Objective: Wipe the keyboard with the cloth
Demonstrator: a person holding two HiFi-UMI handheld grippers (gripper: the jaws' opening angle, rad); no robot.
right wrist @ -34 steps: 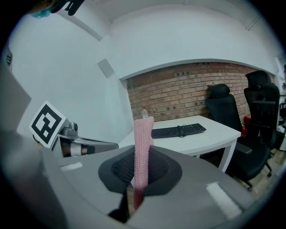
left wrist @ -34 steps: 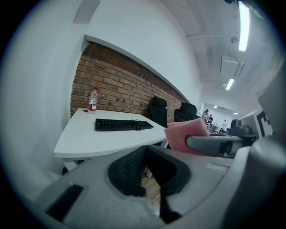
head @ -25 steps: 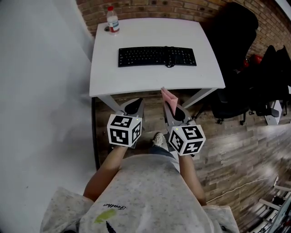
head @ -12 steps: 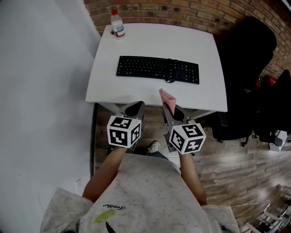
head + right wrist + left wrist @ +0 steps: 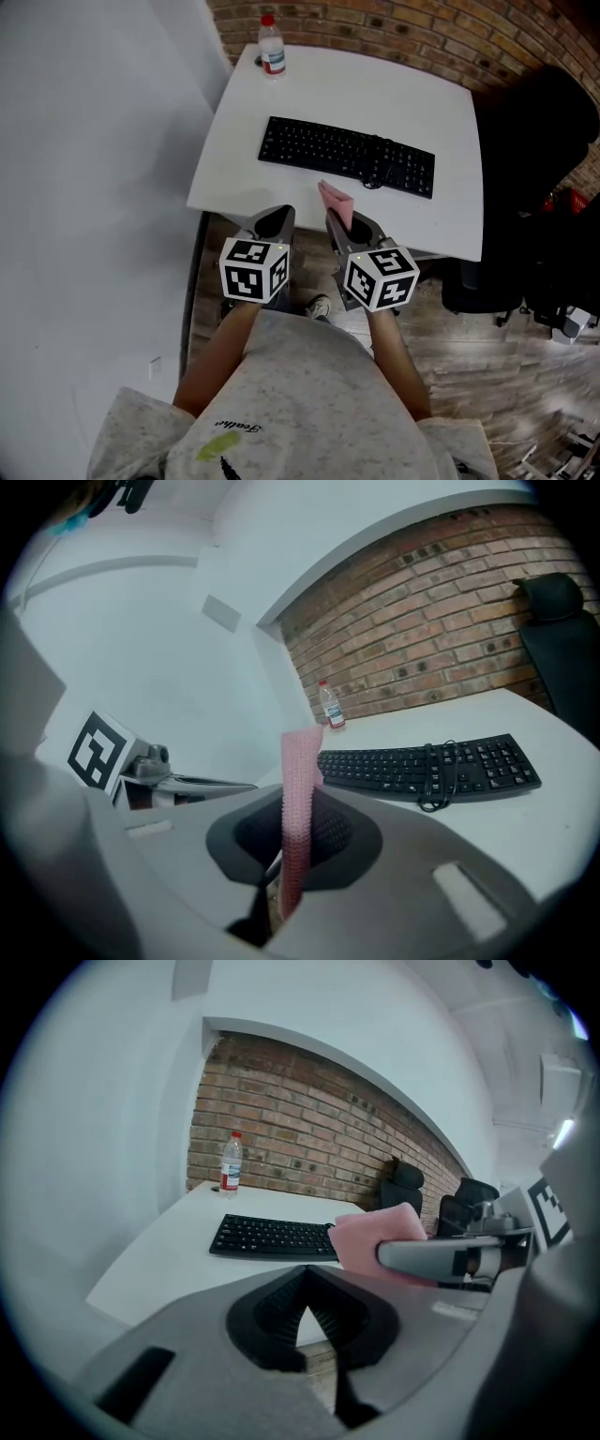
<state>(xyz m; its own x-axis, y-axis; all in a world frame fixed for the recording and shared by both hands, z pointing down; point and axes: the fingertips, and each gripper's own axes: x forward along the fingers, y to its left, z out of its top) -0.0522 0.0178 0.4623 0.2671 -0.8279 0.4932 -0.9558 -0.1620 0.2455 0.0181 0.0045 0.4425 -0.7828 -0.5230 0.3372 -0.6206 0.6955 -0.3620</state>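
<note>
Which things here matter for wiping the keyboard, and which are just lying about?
Part of the job:
pink cloth, pinched in the right tool
black keyboard

Just lying about:
water bottle at the white table's far left corner
black office chair beside the table
left tool, shut on nothing

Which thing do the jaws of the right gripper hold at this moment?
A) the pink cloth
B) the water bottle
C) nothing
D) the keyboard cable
A: in the right gripper view, the right gripper is shut on the pink cloth, which stands up between its jaws. The keyboard and the bottle are on the table farther away.
</note>
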